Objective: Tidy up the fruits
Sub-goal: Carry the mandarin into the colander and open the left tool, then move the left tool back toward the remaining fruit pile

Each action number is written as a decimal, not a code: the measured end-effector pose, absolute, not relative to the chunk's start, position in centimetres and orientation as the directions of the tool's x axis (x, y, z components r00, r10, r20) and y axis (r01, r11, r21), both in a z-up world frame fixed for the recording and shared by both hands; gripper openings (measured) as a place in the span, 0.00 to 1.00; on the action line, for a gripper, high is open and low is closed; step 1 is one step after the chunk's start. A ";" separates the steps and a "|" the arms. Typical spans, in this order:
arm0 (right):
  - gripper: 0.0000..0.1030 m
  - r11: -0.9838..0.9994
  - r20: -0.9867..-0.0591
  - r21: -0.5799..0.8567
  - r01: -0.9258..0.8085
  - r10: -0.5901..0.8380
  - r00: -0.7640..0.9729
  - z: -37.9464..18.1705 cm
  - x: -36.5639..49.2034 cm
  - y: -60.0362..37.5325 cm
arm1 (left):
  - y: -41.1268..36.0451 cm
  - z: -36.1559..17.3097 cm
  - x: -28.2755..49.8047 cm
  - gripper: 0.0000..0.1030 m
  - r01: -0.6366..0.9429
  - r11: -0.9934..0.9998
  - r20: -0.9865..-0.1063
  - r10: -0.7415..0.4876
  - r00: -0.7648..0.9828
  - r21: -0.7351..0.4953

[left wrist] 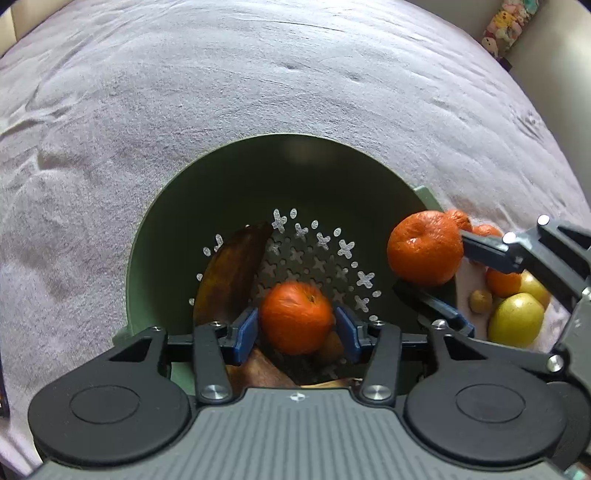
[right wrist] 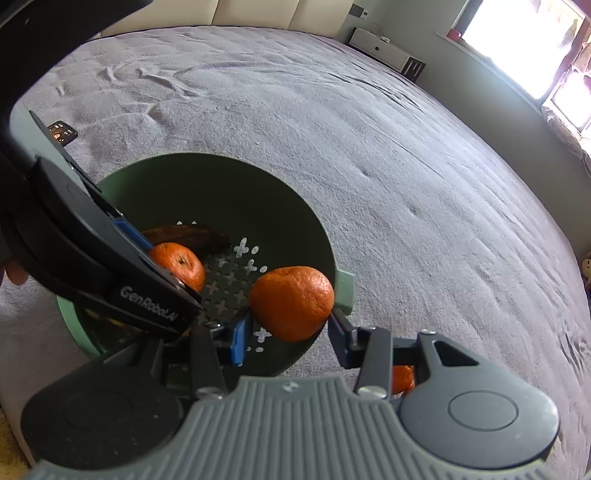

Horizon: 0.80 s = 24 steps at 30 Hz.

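A dark green colander bowl (left wrist: 221, 177) (right wrist: 295, 206) stands on grey fabric. A browned banana (left wrist: 229, 273) (right wrist: 192, 234) lies inside it. My left gripper (left wrist: 296, 332) (right wrist: 166, 266) points down into the bowl. An orange mandarin (left wrist: 295, 317) (right wrist: 177, 264) sits between its blue pads (left wrist: 245, 332) with a thin gap on each side, so the jaws are open. My right gripper (right wrist: 290, 319) (left wrist: 443, 273) is shut on a second mandarin (right wrist: 291, 302) (left wrist: 424, 251), held over the bowl's right rim.
Right of the bowl lie more fruit: yellow apples (left wrist: 517, 321), oranges (left wrist: 502, 280) (right wrist: 402, 378) and a small brownish fruit (left wrist: 480, 301). A dark remote (right wrist: 61, 134) lies far left. Soft toys (left wrist: 506, 26) and a white cabinet (right wrist: 384, 48) stand by the walls.
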State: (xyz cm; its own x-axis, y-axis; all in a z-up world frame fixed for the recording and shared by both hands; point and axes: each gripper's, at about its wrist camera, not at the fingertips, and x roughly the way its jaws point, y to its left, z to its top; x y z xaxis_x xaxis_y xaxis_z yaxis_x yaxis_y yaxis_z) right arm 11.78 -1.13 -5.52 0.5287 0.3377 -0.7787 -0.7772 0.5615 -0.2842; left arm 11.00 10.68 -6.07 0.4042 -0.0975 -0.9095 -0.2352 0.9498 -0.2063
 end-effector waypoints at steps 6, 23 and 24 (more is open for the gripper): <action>0.41 0.544 -0.776 -0.310 -0.780 0.329 0.538 -5.6 11.1 -0.7 | 11.2 -4.5 10.2 0.62 -0.243 0.943 -0.890 -0.101 0.444 -0.228; 0.16 0.579 -0.779 -0.236 -0.781 0.368 0.508 -5.7 11.0 0.8 | 13.1 -3.7 9.6 0.62 -0.337 0.922 -0.887 -0.015 0.461 -0.191; 0.16 0.585 -0.779 -0.234 -0.777 0.366 0.509 -5.7 10.9 0.7 | 13.2 -3.8 9.7 0.62 -0.338 0.922 -0.887 -0.015 0.461 -0.191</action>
